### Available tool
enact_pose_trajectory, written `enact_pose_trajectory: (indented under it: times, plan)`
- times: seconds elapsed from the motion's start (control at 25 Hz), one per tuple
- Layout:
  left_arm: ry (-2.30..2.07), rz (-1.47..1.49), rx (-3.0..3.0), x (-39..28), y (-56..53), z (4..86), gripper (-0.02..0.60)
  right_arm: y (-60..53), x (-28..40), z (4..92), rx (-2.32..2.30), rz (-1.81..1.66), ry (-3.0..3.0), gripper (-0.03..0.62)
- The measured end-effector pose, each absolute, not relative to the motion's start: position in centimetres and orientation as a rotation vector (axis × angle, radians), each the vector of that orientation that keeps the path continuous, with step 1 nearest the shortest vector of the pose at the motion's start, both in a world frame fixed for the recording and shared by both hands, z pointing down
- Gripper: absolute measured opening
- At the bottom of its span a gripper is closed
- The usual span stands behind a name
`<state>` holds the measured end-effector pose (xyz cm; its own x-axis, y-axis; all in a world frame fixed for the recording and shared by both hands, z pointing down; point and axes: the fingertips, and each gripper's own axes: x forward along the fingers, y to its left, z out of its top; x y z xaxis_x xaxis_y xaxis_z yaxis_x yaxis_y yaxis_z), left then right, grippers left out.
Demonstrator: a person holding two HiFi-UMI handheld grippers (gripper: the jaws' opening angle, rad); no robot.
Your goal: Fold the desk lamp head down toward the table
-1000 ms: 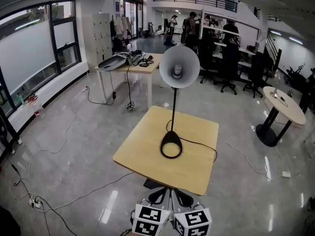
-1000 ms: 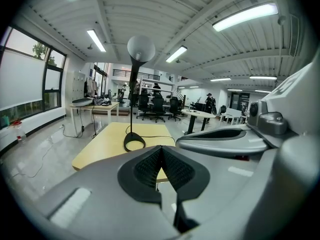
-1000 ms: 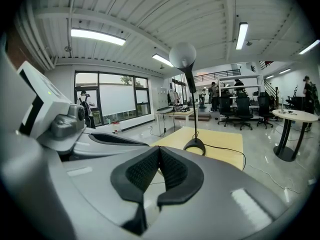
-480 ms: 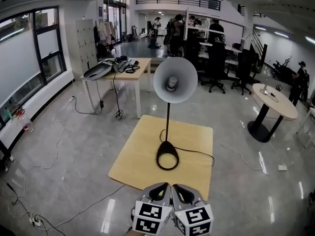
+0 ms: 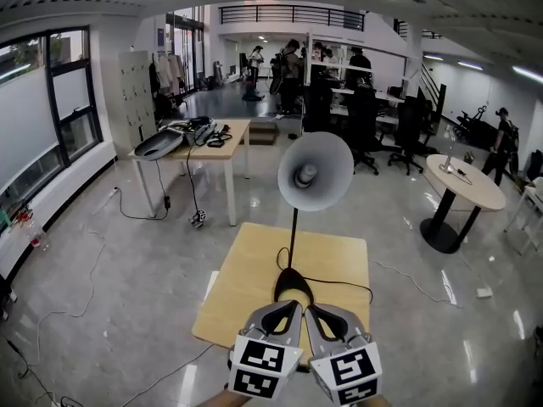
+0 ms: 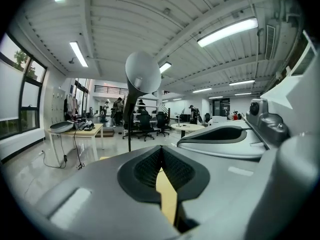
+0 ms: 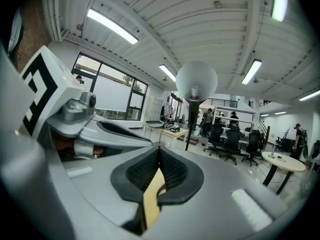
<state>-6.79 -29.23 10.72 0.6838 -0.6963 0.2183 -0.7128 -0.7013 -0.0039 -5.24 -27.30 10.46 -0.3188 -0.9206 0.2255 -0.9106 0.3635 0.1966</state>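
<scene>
A grey desk lamp stands upright on the small wooden table [image 5: 242,299]. Its cone-shaped head [image 5: 316,171] faces me on a thin black pole [image 5: 293,236]. The black ring base [image 5: 291,281] is partly hidden behind my grippers. My left gripper [image 5: 291,306] and right gripper [image 5: 313,310] are side by side over the table's near part, both shut with nothing between the pads. They stay short of the lamp and touch nothing. The left gripper view shows the lamp head [image 6: 142,71] above the shut left gripper [image 6: 161,150]. In the right gripper view the lamp head [image 7: 196,81] is above the shut right gripper [image 7: 159,151].
The lamp's black cord [image 5: 344,281] loops across the table to the right. A long table [image 5: 204,134] with gear stands at the back left, and a round table [image 5: 467,182] at the right. Office chairs and people are far behind. Cables lie on the floor [image 5: 102,253].
Both grippers have risen and moved forward together over the table. They now cover the near part of the lamp base. The lamp itself has not moved.
</scene>
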Motion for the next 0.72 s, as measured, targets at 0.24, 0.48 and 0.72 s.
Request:
enact_pose_trajectory:
  times: [0.24,0.48,0.72]
  plan:
    - [-1.127,0.260,2.900,-12.9,-38.5,6.0,0.009,-36.7,-11.1,6.0,1.638,-0.223,-2.300,0.006]
    - [-1.118,0.209,2.981,-21.5,-43.1,-0.5,0.009,-41.2,-18.6,-2.5,1.660,-0.441,-2.216,0.006]
    - [-1.097,0.173,3.012,-25.3,-43.4,-3.7,0.011,-41.9,-21.4,-11.0,1.728,-0.683,-2.093,0.011]
